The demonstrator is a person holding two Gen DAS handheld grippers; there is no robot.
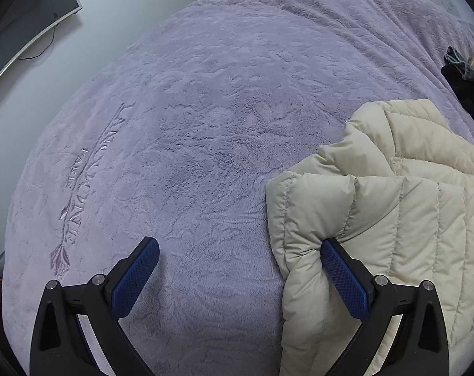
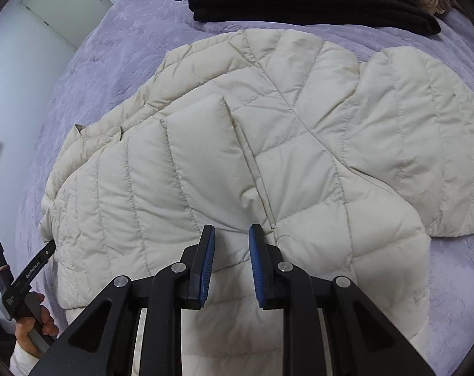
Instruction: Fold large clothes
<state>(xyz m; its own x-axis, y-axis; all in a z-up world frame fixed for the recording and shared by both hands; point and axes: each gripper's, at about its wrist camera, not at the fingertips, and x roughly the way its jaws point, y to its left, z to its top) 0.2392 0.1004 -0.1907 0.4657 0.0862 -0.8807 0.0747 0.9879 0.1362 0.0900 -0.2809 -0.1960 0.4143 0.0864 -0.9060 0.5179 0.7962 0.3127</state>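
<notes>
Spreading wide, the left gripper [image 1: 240,250] rests at the cream quilted puffer jacket [image 1: 393,219] edge, one pad touching a fold; the right gripper [image 2: 231,235] hangs narrowly parted over the jacket, spread mid-frame on a lilac plush bedspread [image 1: 190,109], dark folded clothes [image 2: 299,3] upper right.

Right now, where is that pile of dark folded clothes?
In the right wrist view the dark folded clothes sit at the top, on the purple bedspread, just beyond the cream puffer jacket.
</notes>
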